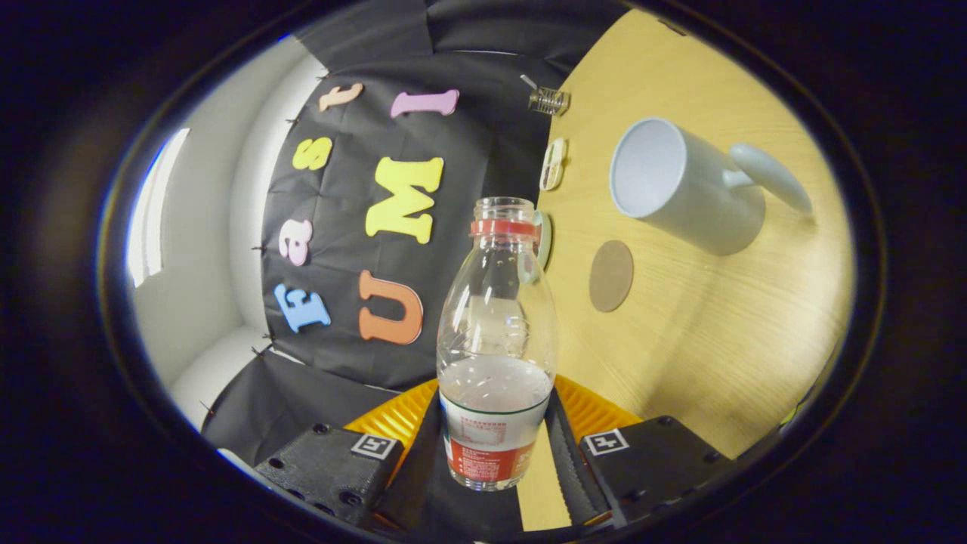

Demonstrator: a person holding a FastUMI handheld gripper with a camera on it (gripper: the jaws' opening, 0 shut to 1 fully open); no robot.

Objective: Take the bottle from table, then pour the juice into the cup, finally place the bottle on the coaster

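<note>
A: Bottle (495, 340), clear, uncapped, with a red ring at the neck and a white and red label low on its body, sits between the two fingers (563, 453) of the gripper (495, 461). What holds it?

B: Both fingers press against its lower sides at the label, one on each flank, so the gripper is closed around the bottle. Clear liquid fills roughly the lowest third.

A: Where is the cup?

B: The white cup (684, 185) stands on the pale wooden counter (725, 332), beyond the fingers and off to the bottle's right. The whole scene looks rolled sideways, so the counter rises like a wall on the right, and the cup's open mouth faces toward the bottle's neck, its handle pointing away. The bottle mouth and the cup are well apart.

A: And the coaster?

B: A round brown coaster (610, 276) lies flat on the counter between the bottle and the cup, nearer the bottle. Nothing rests on it.

A: Anything else on the counter?

B: A small clear ribbed glass object (549, 100) sits at the counter's far edge, near the black cloth wall (468, 45).
</note>
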